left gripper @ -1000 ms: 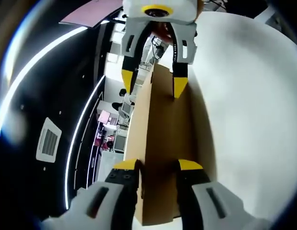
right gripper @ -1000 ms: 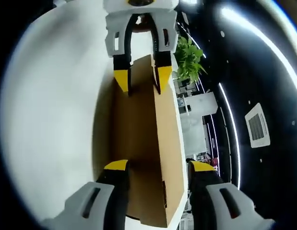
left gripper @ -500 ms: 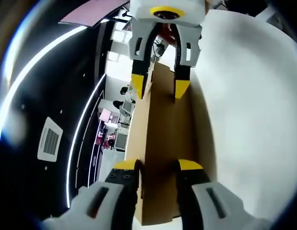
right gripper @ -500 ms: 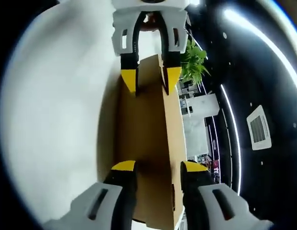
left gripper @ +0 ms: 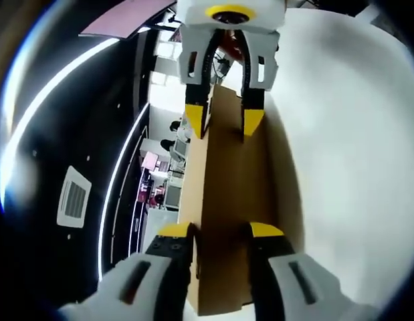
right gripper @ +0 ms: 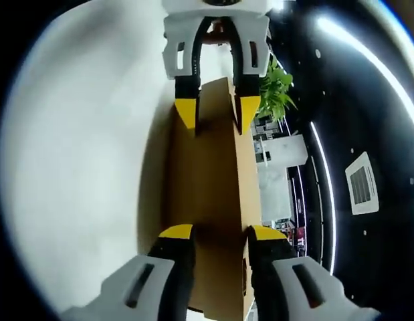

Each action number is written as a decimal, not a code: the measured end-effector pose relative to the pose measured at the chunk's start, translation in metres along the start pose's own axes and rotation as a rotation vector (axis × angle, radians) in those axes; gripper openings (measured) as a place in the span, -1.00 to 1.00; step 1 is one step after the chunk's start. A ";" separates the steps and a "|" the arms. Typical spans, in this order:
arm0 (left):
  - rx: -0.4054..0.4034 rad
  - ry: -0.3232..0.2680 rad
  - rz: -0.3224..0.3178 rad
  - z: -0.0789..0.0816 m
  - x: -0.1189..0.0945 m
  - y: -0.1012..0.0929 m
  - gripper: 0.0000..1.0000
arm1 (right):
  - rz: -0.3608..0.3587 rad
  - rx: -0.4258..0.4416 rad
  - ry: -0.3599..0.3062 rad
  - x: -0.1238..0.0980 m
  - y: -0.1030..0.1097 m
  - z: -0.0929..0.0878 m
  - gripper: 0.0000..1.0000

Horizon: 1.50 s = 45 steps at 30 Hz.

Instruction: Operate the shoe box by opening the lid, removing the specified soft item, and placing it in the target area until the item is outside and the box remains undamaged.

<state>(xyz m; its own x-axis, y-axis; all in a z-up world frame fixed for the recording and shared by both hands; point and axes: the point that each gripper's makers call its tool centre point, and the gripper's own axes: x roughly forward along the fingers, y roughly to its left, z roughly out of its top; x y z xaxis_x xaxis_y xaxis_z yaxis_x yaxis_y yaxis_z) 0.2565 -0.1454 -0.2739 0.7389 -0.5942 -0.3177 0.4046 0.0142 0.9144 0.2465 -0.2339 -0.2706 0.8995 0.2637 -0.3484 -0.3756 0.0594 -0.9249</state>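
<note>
Two grippers clamp one brown cardboard shoe box (left gripper: 223, 221) from opposite ends above a white desk (left gripper: 347, 167). At the near end of the box in the left gripper view, the left gripper (left gripper: 220, 234) pinches the cardboard panel between yellow-tipped jaws; at the box's far end the right gripper (left gripper: 225, 120) does the same. In the right gripper view, a green plant (right gripper: 272, 90) stands beyond the box's far end, beside the left gripper (right gripper: 218, 112). Whatever the box holds is hidden. Bare white desk spreads alongside the box; dark ceiling with light strips and a vent (left gripper: 73, 200) lies off its other side.
</note>
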 end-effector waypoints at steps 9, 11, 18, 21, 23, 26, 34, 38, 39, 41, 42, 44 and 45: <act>-0.056 -0.007 -0.026 0.002 0.001 0.005 -0.36 | 0.011 0.000 0.003 0.000 -0.001 0.000 -0.40; -0.049 -0.007 -0.027 0.002 0.001 0.004 -0.37 | 0.018 0.001 0.003 0.000 0.000 0.000 -0.40; -0.058 -0.014 -0.031 0.003 0.000 0.007 -0.38 | 0.039 0.003 0.005 -0.002 -0.005 0.001 -0.40; -0.073 -0.020 -0.039 0.004 -0.001 0.010 -0.38 | 0.046 0.013 0.004 -0.003 -0.007 0.002 -0.41; -0.085 -0.026 -0.044 0.005 -0.003 0.014 -0.38 | 0.048 0.016 0.005 -0.004 -0.010 0.003 -0.41; -0.098 -0.027 -0.050 0.006 -0.004 0.018 -0.39 | 0.043 0.017 0.001 -0.007 -0.014 0.003 -0.42; -0.137 -0.032 -0.051 0.010 -0.009 0.029 -0.41 | 0.010 0.006 0.002 -0.008 -0.023 0.005 -0.38; -0.122 -0.025 -0.062 0.011 -0.009 0.027 -0.40 | 0.017 0.000 0.005 -0.008 -0.024 0.005 -0.41; -0.115 -0.023 -0.056 0.011 -0.009 0.026 -0.40 | 0.020 0.008 0.002 -0.009 -0.024 0.005 -0.42; -0.125 -0.024 -0.055 0.011 -0.010 0.027 -0.39 | 0.026 0.003 -0.005 -0.009 -0.024 0.005 -0.42; -0.139 -0.029 -0.057 0.011 -0.010 0.028 -0.39 | 0.026 0.009 -0.011 -0.010 -0.025 0.005 -0.42; -0.149 -0.037 -0.053 0.011 -0.010 0.031 -0.38 | 0.024 0.010 -0.016 -0.011 -0.028 0.006 -0.43; -0.141 -0.039 -0.053 0.012 -0.010 0.031 -0.38 | 0.028 0.019 -0.019 -0.012 -0.029 0.006 -0.43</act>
<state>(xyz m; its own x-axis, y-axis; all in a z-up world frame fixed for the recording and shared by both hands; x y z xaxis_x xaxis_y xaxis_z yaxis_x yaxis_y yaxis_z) 0.2558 -0.1486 -0.2397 0.6941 -0.6276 -0.3526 0.5166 0.0931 0.8512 0.2459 -0.2331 -0.2385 0.8842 0.2841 -0.3708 -0.4048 0.0701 -0.9117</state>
